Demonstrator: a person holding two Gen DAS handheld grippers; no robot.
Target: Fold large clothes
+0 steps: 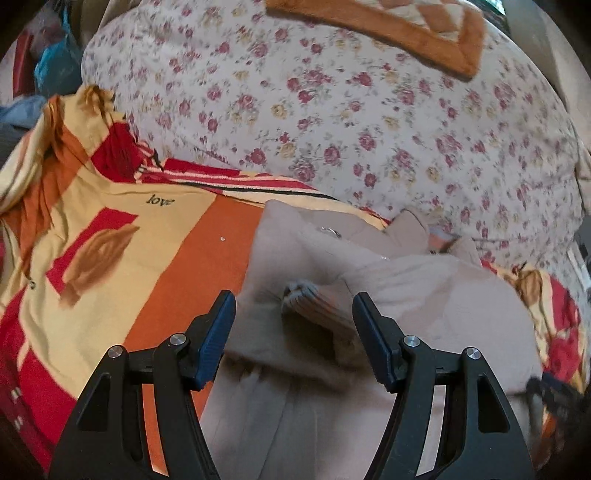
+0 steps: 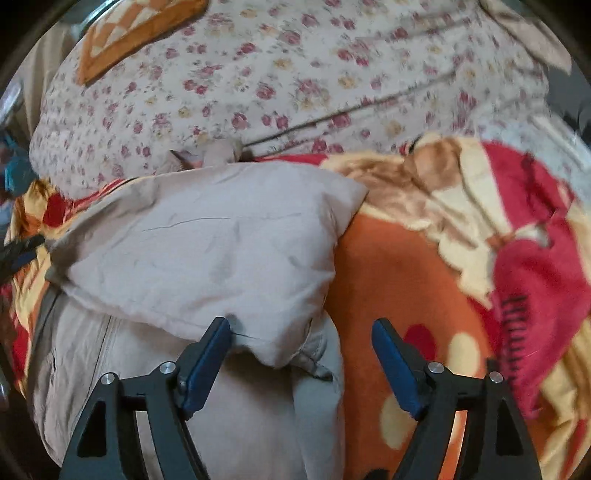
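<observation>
A large beige coat point(image 1: 406, 291) lies on the bed, partly folded, with a ribbed cuff point(image 1: 314, 299) showing at its middle. My left gripper point(image 1: 294, 308) hovers open above that cuff, and its blue pads point(image 1: 216, 343) touch no cloth. In the right wrist view a folded flap of the coat point(image 2: 207, 251) lies over its lower part. My right gripper point(image 2: 301, 328) stands open at the flap's near edge. The left pad point(image 2: 207, 362) is close beside the cloth without pinching it, and the right pad point(image 2: 397, 369) is over the blanket.
The coat rests on an orange, red and yellow patterned blanket point(image 1: 122, 236) point(image 2: 399, 280). Behind it rises a bulky floral quilt point(image 1: 332, 122) point(image 2: 258, 85) with an orange checked cushion point(image 1: 406, 33) on top. Blue and red items point(image 1: 51, 66) sit at the far left.
</observation>
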